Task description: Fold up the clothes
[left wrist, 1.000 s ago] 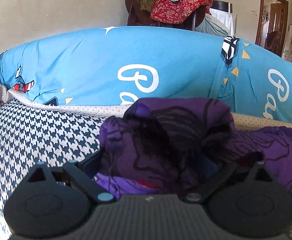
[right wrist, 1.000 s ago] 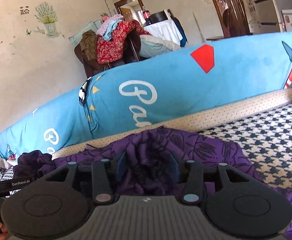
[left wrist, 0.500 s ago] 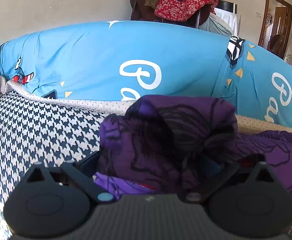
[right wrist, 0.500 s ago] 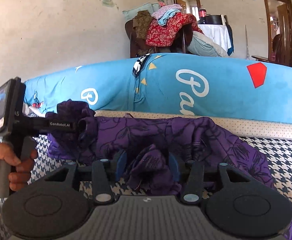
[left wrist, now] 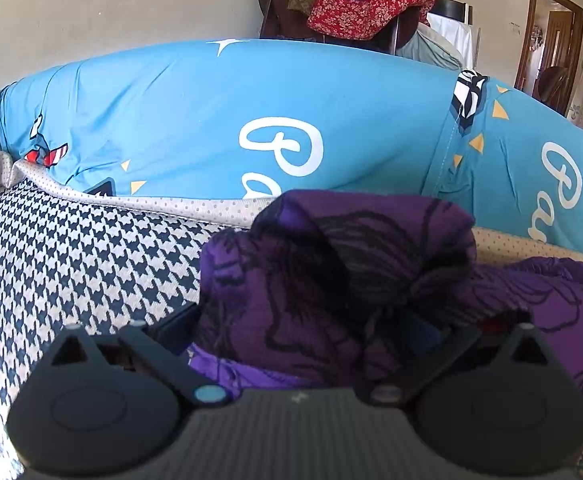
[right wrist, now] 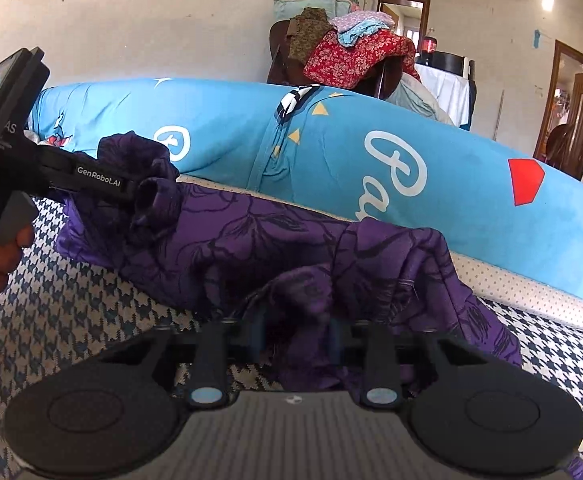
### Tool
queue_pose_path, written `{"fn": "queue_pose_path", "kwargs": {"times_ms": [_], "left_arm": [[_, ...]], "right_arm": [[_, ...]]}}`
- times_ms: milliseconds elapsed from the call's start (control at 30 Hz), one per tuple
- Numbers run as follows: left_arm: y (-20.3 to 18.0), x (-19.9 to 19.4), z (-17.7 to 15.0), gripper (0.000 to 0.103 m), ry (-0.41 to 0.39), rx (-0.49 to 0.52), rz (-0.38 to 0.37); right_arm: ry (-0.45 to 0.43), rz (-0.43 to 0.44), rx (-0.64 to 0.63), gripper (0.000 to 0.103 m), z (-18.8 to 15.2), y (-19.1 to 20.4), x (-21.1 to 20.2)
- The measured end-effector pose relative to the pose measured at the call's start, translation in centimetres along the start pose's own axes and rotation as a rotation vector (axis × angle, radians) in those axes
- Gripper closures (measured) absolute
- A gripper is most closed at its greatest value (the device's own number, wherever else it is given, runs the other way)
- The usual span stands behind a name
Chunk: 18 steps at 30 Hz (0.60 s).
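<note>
Two low, close wrist views across the bed toward the blue bolster [left wrist: 195, 120], both sharing the purple garment [right wrist: 259, 232]

A bed [right wrist: 91, 304] covered in a navy-and-white houndstooth sheet is carrying a crumpled purple floral garment [right wrist: 275, 240], which is lying across its middle. A long blue bolster [left wrist: 195, 128] with white lettering is lying along the far edge, over a dotted beige border [left wrist: 179, 208].

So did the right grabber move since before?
Yes. The right gripper swung left along the purple garment; the blue bolster's red patch slid right, and its jaws are closing on cloth.
</note>
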<state>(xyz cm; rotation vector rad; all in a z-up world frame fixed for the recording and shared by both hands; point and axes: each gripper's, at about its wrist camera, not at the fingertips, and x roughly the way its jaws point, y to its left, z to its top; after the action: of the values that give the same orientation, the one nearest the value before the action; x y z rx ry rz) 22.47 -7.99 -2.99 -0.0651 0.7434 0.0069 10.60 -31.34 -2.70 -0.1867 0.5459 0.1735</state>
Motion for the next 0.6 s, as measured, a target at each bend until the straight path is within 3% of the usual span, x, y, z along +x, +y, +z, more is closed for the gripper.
{"fn": "queue_pose_path", "kwargs": {"times_ms": [267,467,600], "left_arm": [[0.8,-2.4,0.4,0.0,-0.011,-0.017,0.002],[2.9,-5.5,0.0,0.0,-0.044,-0.071,0.049],[5.0,-7.4,-1.1,0.0,-0.018,-0.139,0.032]], "right_arm": [[-0.125,0.008,0.083,0.099,1.9,-1.4,-3.9],[-0.236,0.0,0.197,0.099,3.1,-3.5,-8.8],[-0.23,0.018,0.224,0.098,2.8,-4.6,-10.9]]}}
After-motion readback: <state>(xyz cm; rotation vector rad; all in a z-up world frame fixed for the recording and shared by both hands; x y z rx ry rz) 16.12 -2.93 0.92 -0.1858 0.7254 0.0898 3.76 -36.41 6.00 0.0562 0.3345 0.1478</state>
